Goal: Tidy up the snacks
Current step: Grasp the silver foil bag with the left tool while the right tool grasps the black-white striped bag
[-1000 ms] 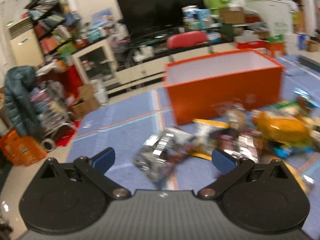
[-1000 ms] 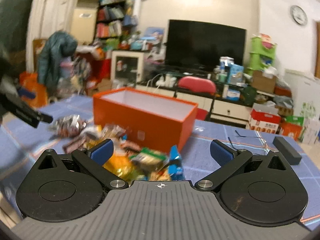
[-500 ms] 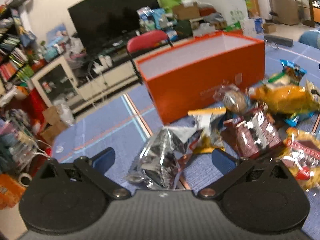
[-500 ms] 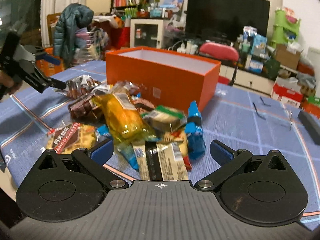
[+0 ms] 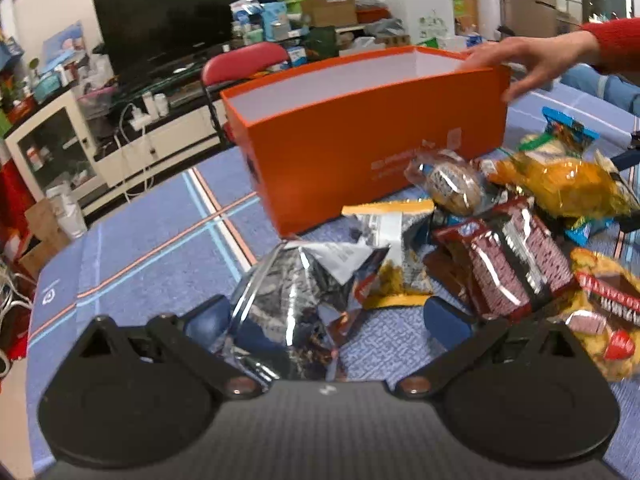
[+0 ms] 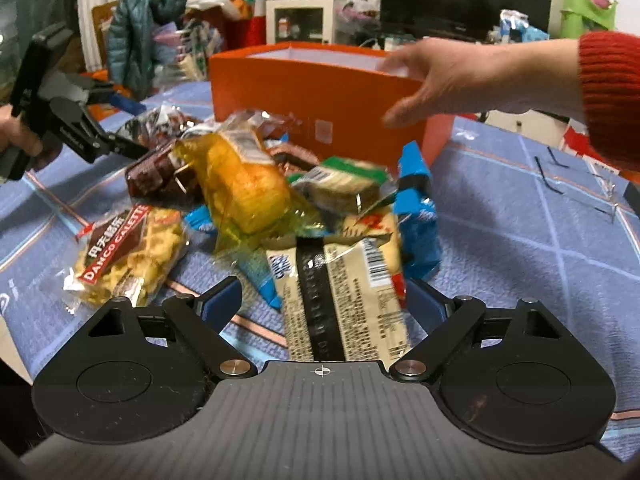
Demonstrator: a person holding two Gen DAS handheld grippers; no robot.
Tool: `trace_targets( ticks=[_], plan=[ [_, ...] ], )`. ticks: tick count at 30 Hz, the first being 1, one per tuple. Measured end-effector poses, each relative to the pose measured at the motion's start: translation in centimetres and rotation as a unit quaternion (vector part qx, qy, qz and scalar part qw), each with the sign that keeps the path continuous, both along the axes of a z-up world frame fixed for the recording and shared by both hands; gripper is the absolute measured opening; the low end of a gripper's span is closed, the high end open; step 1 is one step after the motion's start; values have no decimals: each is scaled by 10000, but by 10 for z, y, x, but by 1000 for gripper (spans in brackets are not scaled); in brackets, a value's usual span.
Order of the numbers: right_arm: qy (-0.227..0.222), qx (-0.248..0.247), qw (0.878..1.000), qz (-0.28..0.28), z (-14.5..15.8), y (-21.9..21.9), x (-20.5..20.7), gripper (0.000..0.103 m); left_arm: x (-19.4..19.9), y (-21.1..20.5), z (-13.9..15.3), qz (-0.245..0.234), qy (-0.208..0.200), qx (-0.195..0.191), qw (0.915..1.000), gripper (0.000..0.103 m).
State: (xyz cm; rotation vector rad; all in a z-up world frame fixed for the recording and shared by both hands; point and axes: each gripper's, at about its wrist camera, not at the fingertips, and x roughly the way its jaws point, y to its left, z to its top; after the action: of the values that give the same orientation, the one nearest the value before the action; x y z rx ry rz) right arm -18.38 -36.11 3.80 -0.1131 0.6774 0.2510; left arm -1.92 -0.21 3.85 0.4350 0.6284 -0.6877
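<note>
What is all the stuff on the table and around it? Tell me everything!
box: one, orange, open, behind the snacks.
silver packet: one, between the left hand-held gripper's fingers.
cream packet: one, black stripe, between the right hand-held gripper's fingers.
yellow packet: one, mid-pile.
blue packet: one, right of pile.
tablecloth: blue.
television: black, background.
bare hand: red sleeve, at box.
left hand-held gripper: open.
right hand-held gripper: open, just been closing.
</note>
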Motion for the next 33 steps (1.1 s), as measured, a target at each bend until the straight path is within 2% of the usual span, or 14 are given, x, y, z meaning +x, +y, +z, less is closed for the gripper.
trace_targets(
  ticks=[5,10,13,15,17,21,23,28,31,33],
  plan=[
    [48,-15,10000,-37,-2,3,4,69,14,6,-1,-109,112,-199,9997,102],
    [128,62,9999,-7,-2,-1,6,68,31,4,2,-157,78,-135,9998,101],
    [216,99,9997,40,-4,-1,7,63,41,1,-6,-293,270,166,9991,102],
    [249,134,9996,35,-4,-3,9,58,45,2,-10,-388,356,232,9983,101],
    [237,122,9996,0,-2,-3,11,47,45,3,-12,-430,372,244,9981,93],
    [257,111,9996,25,-2,-5,12,43,30,5,-13,-530,321,374,9974,87],
    [277,145,9995,27,-1,-5,12,40,24,10,-11,-556,480,283,9969,84],
    [270,31,9996,116,-2,0,5,36,4,18,-5,-345,572,-7,9978,79],
    [264,-30,9995,166,0,3,2,36,-9,19,-2,-205,504,-70,9985,74],
    [226,-70,9996,163,2,4,-1,36,-18,22,4,-178,431,-269,9986,73]
  ],
)
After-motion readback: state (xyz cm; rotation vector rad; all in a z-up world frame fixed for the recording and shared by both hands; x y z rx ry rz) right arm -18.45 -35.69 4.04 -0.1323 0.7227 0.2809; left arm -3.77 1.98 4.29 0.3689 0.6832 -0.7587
